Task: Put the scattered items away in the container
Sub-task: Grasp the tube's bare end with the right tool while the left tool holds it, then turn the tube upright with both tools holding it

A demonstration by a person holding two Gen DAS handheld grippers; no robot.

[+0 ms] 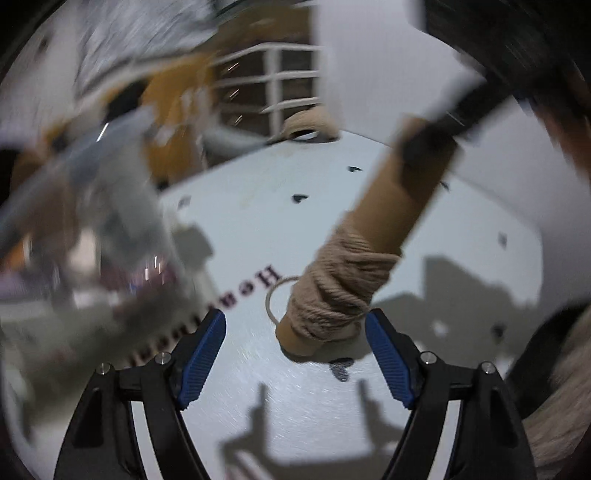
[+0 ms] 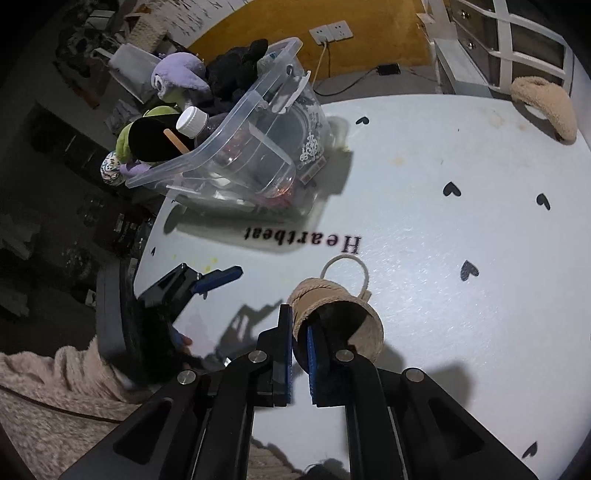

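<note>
The right claw pinches the rim of the yarn tube — one finger inside the cardboard, one outside — its far end resting on the table. The left claw is spread wide, empty, the tube's wound end between its tips. The bin sits well apart — already crowded.

At twelve o'clock, a yellow wall carries white sockets. A white cabinet stands at one o'clock. The white round table, printed with black hearts and "Heartbeat" lettering, fills the middle.
</note>
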